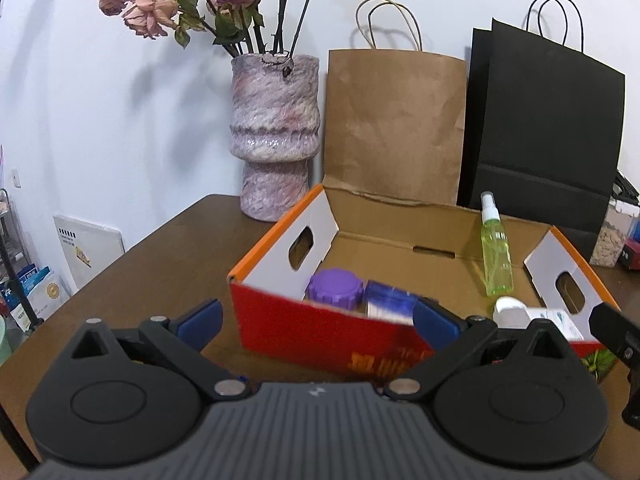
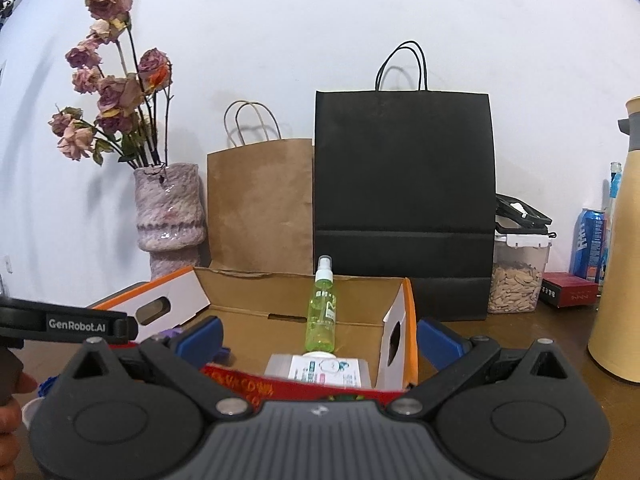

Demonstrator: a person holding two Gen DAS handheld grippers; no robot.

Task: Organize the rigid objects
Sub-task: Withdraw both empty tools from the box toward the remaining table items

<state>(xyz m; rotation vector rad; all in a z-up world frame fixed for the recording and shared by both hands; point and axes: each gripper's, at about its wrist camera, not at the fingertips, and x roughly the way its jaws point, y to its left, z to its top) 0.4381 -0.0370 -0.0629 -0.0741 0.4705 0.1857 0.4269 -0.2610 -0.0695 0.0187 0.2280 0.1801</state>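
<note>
An open cardboard box with red and orange outer walls stands on the brown table. Inside it are a purple ribbed jar, a blurred blue box, an upright green spray bottle and a white labelled container. My left gripper is open in front of the box's near wall, holding nothing. In the right wrist view the spray bottle and white container show inside the box. My right gripper is open over the box's near edge, empty.
A pink vase of dried roses, a brown paper bag and a black paper bag stand behind the box. A clear tub of seeds, a blue can, a red box and a yellow jug are at right.
</note>
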